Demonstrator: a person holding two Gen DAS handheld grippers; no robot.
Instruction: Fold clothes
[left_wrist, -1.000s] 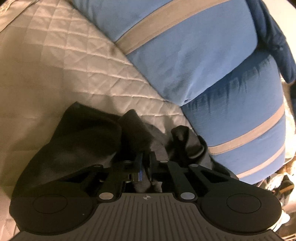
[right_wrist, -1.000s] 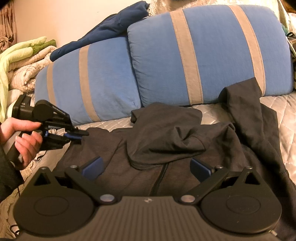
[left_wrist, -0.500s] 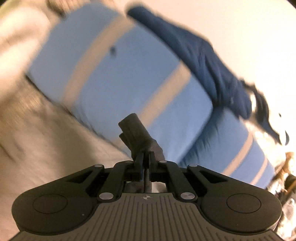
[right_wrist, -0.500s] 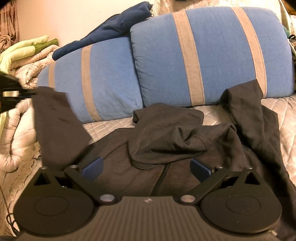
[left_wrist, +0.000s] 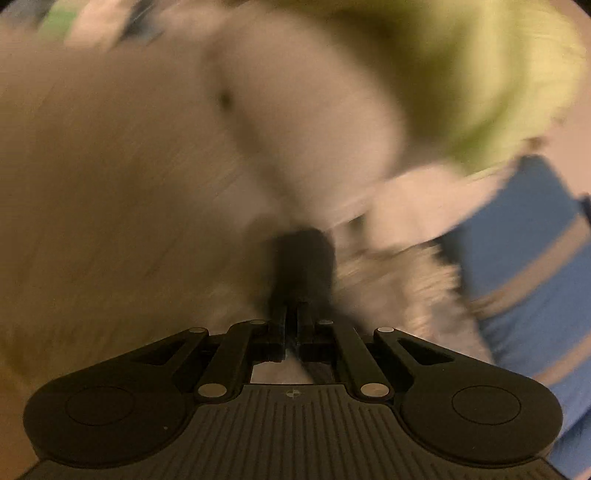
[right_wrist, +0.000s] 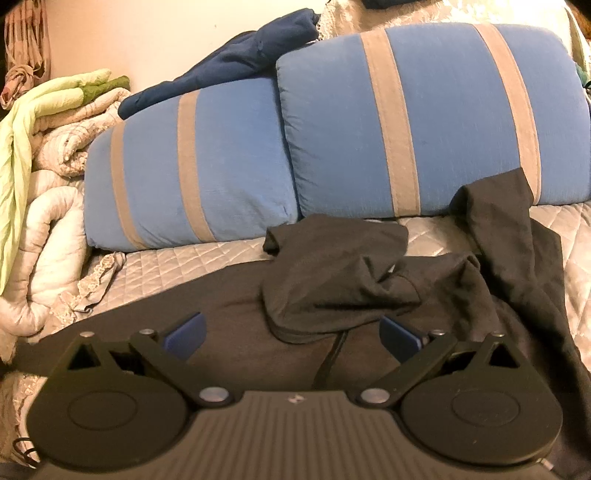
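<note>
A dark grey zip hoodie (right_wrist: 332, 295) lies spread on the quilted bed, hood bunched in the middle and one sleeve (right_wrist: 513, 229) running up to the right pillow. My right gripper (right_wrist: 291, 334) hovers open just above the hoodie's chest, nothing between its blue pads (right_wrist: 184, 334). In the blurred left wrist view my left gripper (left_wrist: 291, 317) is shut on a strip of the dark hoodie fabric (left_wrist: 303, 258), which sticks out ahead of the fingers. The left sleeve stretches flat toward the left edge (right_wrist: 110, 339) in the right wrist view.
Two blue pillows with beige stripes (right_wrist: 424, 122) (right_wrist: 192, 166) stand along the back of the bed. A navy garment (right_wrist: 240, 62) lies on top of them. Rolled white and green bedding (right_wrist: 48, 147) piles up at the left. The quilted cover (right_wrist: 184, 258) shows between pillows and hoodie.
My left gripper has swung fast to the left with the hoodie's sleeve pinched in it, drawing the sleeve out flat; its view now faces the bedding pile. The right gripper has stayed put.
</note>
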